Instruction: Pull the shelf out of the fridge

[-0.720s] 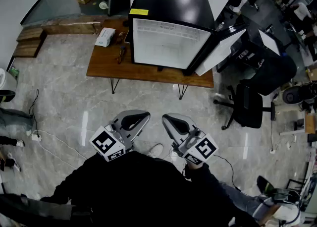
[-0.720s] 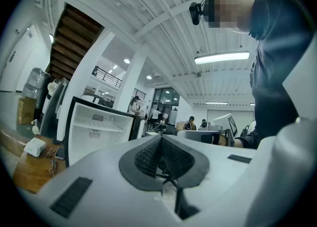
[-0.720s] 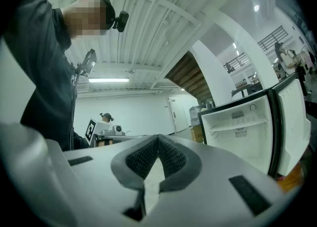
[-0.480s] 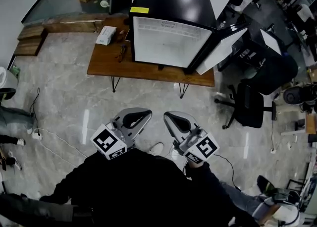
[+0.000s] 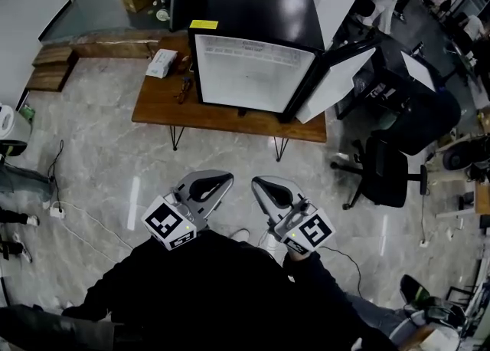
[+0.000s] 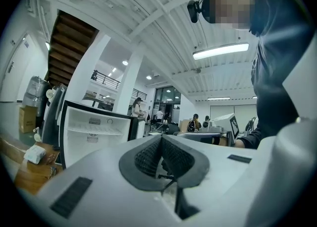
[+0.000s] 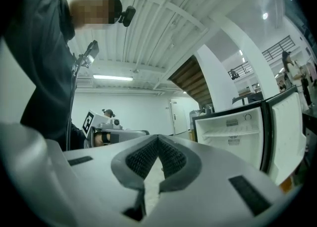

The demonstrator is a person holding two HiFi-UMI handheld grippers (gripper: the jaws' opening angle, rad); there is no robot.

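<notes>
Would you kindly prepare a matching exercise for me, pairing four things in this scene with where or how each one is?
Things:
1. fridge door
2. white box
3. office chair
4. right gripper

Place or state:
A. on the floor, right of the table
B. jaws shut, nothing between them
C. swung open
D. on the table, left of the fridge

Pairs: 1-C, 2-D, 3-A, 4-B

Head view downward, gripper views share fridge (image 6: 94, 132)
</notes>
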